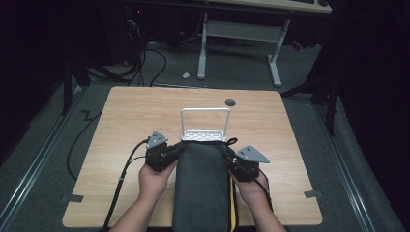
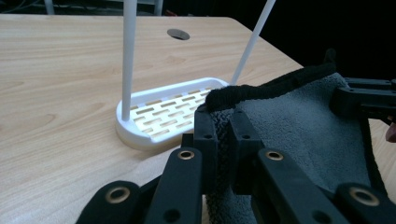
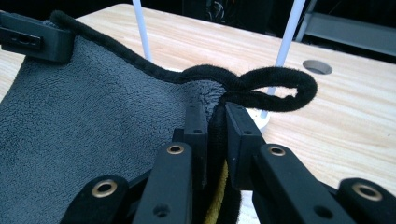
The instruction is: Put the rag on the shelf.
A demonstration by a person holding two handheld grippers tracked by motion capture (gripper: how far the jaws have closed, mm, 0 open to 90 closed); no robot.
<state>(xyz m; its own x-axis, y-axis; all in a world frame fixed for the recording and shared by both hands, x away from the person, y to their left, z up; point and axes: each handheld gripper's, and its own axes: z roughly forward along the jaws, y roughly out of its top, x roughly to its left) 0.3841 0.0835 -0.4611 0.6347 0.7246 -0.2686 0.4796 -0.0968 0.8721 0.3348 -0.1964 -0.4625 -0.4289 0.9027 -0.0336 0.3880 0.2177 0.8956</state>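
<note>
A dark grey towel (image 1: 200,186) with black edging lies lengthwise on the near half of the table, its far edge at a white rack (image 1: 205,126). My left gripper (image 1: 167,155) is shut on the towel's far left corner (image 2: 223,122). My right gripper (image 1: 235,162) is shut on the far right corner (image 3: 215,116), where a black hanging loop (image 3: 271,88) sticks out. The rack (image 2: 161,114) has a slotted base and a tall hoop of two upright white rods (image 3: 286,42). A yellow layer (image 3: 219,198) peeks out under the towel at my right jaws.
The wooden table (image 1: 125,125) has a round cable hole (image 1: 230,102) behind the rack. A white desk frame (image 1: 239,46) and cables lie on the dark floor beyond. Tape marks (image 1: 71,197) sit at the table's near corners.
</note>
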